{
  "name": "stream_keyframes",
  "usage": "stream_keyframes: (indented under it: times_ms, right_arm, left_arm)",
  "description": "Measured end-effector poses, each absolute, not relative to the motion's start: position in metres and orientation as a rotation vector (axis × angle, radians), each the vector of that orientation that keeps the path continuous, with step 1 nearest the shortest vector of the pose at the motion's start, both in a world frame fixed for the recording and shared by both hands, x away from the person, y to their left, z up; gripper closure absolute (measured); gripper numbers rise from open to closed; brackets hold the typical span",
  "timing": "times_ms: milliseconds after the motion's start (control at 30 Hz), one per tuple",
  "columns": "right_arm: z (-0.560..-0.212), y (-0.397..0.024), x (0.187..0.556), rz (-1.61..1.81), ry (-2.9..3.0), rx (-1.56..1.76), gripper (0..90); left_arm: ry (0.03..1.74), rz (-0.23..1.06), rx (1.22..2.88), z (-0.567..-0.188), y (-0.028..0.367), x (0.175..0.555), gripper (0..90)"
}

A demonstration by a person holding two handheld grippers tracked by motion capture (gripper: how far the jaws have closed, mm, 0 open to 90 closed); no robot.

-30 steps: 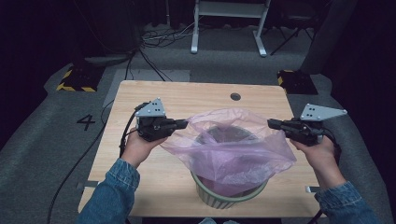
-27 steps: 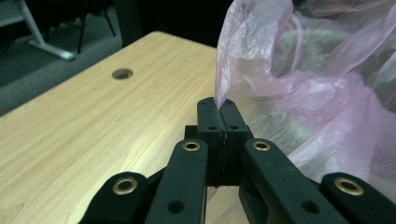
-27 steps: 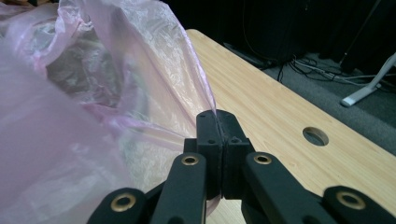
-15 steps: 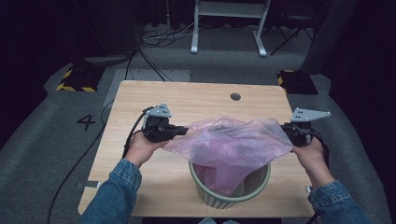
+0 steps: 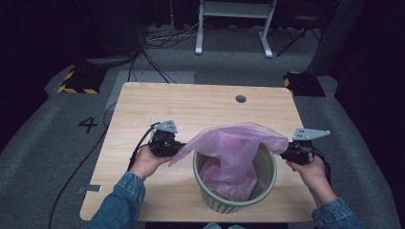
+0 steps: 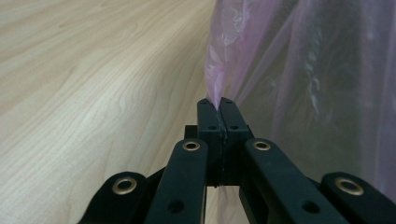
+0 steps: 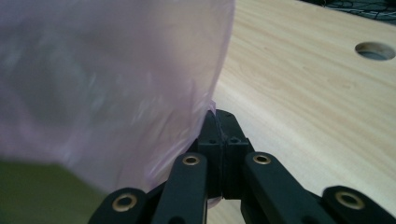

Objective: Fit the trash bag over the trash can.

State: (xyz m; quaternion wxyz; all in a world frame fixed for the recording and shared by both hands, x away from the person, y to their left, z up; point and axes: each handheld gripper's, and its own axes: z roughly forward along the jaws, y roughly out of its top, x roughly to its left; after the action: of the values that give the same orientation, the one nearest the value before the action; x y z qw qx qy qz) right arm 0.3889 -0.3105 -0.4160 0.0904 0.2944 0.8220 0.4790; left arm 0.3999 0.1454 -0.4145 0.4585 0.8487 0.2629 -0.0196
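Observation:
A pale green ribbed bin [image 5: 237,198] stands near the front edge of the wooden table [image 5: 191,107]. A thin pink plastic bag [image 5: 236,143] hangs into it, its mouth stretched across the top. My left gripper [image 5: 181,148] is shut on the bag's left edge, just left of the bin's rim. In the left gripper view the jaws [image 6: 217,103] pinch the pink film [image 6: 299,70]. My right gripper [image 5: 282,151] is shut on the bag's right edge, level with the rim. The right gripper view has the bag [image 7: 107,79] bulging over the shut jaws [image 7: 217,113].
A round cable hole [image 5: 240,98] lies at the table's far right. Black cables [image 5: 95,157] trail off the table's left side onto the grey floor. A white stand [image 5: 234,24] and yellow-black striped blocks [image 5: 75,81] sit beyond the table.
Both grippers have come down and moved nearer the front with the bag's edges. The bag has sunk from above the bin into it, its mouth now around rim height.

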Motion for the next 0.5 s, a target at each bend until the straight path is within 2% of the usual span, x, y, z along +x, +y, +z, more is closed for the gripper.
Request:
stream_keyframes:
  times_ms: [200, 267, 333, 433, 500]
  right_arm:
    - [-0.428, -0.313, 0.382, 1.438, 2.453, 0.89, 89.4]
    - [-0.429, -0.312, 0.381, 1.429, 2.461, 0.898, 87.9]
    - [-0.427, -0.312, 0.38, 1.402, 2.434, 0.891, 75.2]
    - [-0.419, -0.319, 0.38, 1.431, 2.366, 0.897, 60.7]
    - [-0.411, -0.326, 0.379, 1.447, 2.315, 0.895, 56.9]
  left_arm:
    - [0.675, -0.083, 2.072, -0.429, 0.152, 0.397, 89.4]
    - [0.685, -0.068, 2.073, -0.43, 0.153, 0.396, 86.8]
    - [0.709, -0.065, 2.04, -0.427, 0.158, 0.396, 72.3]
    - [0.715, -0.026, 1.967, -0.414, 0.172, 0.394, 62.4]
    - [0.723, 0.008, 1.924, -0.405, 0.181, 0.392, 58.2]
